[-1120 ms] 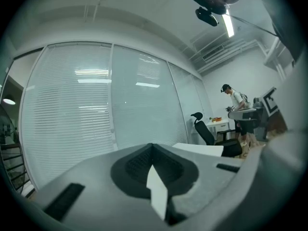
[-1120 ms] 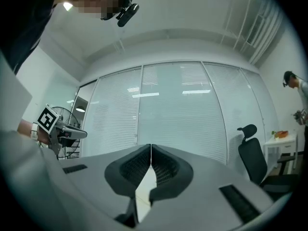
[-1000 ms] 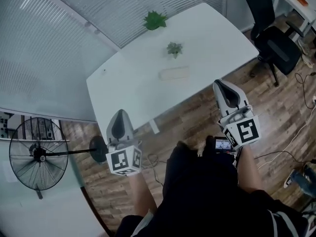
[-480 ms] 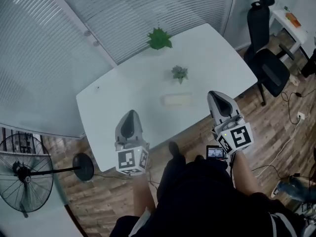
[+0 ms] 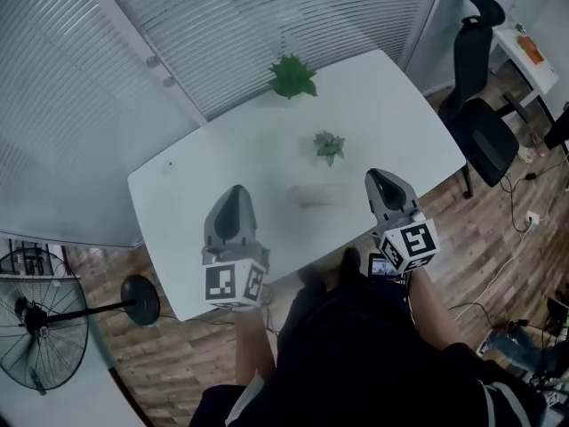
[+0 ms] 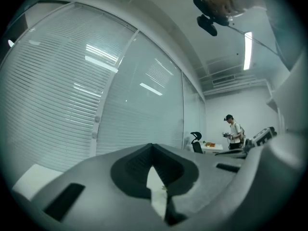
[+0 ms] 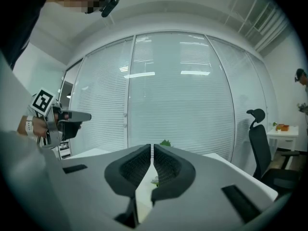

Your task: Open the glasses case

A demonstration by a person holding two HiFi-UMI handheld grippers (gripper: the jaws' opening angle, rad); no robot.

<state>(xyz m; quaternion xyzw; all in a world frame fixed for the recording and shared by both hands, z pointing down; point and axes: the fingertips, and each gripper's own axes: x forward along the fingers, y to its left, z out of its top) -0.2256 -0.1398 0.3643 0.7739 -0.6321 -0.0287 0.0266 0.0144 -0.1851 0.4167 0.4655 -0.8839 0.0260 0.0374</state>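
At the far left, on the wooden floor, stood a pedestal fan with its round base near the table's left corner. Slatted blinds ran along the far side behind a white table.

The left gripper hung over the table's near left part, pointing level toward the blinds. In the left gripper view its jaws met at the tips with nothing between them, only a sliver of tabletop showing through the gap behind the tips.

The glasses case, pale and long, lay closed and flat on the table's near middle, between the two grippers and a little farther in than their tips, apart from both. Just beyond it stood a small potted plant, and a larger green plant stood at the table's far edge by the blinds.

The right gripper hung over the table's near edge, just right of the case, not touching it. In the right gripper view its jaws were pressed together, a thin slit between the pads and nothing held.

Right of the table stood a black office chair, with a small white desk beyond it and cables on the floor. The person's dark clothing filled the near foreground.
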